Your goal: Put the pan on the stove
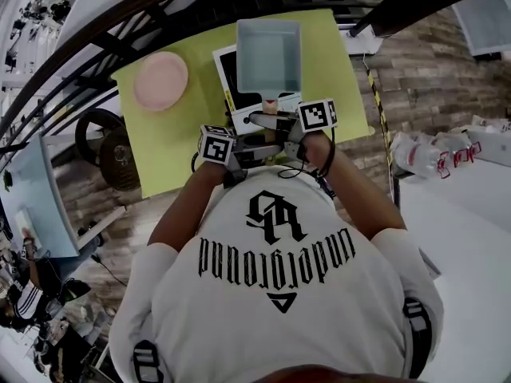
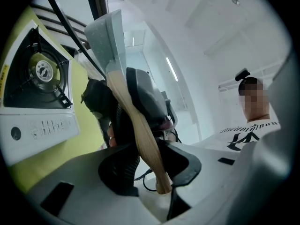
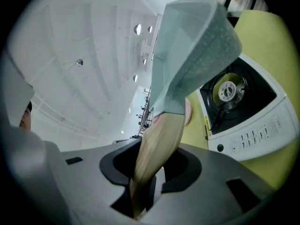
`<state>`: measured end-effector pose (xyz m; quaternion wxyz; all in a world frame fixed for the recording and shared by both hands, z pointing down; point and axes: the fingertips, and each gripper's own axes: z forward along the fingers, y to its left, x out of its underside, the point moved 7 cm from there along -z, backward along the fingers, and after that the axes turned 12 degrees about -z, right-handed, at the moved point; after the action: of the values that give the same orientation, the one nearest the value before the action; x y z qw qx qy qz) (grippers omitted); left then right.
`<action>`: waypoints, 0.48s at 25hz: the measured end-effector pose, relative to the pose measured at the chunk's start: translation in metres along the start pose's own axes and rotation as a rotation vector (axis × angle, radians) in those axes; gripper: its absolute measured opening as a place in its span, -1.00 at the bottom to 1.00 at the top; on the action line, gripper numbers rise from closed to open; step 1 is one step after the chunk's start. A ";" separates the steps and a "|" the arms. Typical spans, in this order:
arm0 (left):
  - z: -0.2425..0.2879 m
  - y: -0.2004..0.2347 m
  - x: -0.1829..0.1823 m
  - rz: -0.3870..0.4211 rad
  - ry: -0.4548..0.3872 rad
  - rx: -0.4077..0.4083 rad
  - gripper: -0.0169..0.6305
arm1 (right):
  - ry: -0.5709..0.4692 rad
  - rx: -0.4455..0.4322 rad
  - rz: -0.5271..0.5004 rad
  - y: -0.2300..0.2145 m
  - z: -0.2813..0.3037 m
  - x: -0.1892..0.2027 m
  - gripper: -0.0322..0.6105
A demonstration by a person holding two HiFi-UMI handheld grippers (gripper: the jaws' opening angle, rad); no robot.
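A pale blue rectangular pan [image 1: 269, 54] hangs over the white single-burner stove [image 1: 226, 74] on the yellow-green table [image 1: 172, 138]. Its wooden handle [image 1: 271, 107] points back toward me. Both grippers grip that handle: my left gripper [image 1: 249, 144] from the left and my right gripper [image 1: 283, 126] from the right. In the left gripper view the handle [image 2: 140, 135] runs between the left gripper [image 2: 154, 172] jaws, with the pan [image 2: 105, 36] above and the stove [image 2: 37, 78] at left. In the right gripper view the right gripper [image 3: 145, 182] is shut on the handle [image 3: 159, 144]; the pan [image 3: 197, 46] is tilted beside the burner [image 3: 228, 92].
A pink plate [image 1: 160, 80] lies on the table left of the stove. Dark curved rails [image 1: 96, 30] arc behind the table. A white surface with plastic bottles [image 1: 431, 154] stands at right. The stove's control panel [image 3: 253, 137] faces me.
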<state>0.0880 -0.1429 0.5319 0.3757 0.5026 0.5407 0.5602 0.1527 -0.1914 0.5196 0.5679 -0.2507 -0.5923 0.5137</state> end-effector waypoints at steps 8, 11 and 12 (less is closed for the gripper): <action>-0.008 0.011 -0.028 -0.029 -0.020 -0.022 -0.50 | 0.056 -0.009 0.016 -0.021 0.017 -0.022 -0.50; -0.005 0.018 -0.028 -0.032 -0.045 -0.031 -0.50 | 0.089 -0.024 0.023 -0.027 0.017 -0.022 -0.50; -0.003 0.020 -0.029 -0.034 -0.057 -0.033 -0.50 | 0.100 -0.031 0.027 -0.029 0.016 -0.023 -0.50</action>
<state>0.0934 -0.1745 0.5469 0.4085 0.5031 0.5290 0.5479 0.1512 -0.2275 0.5389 0.5858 -0.2929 -0.5676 0.4990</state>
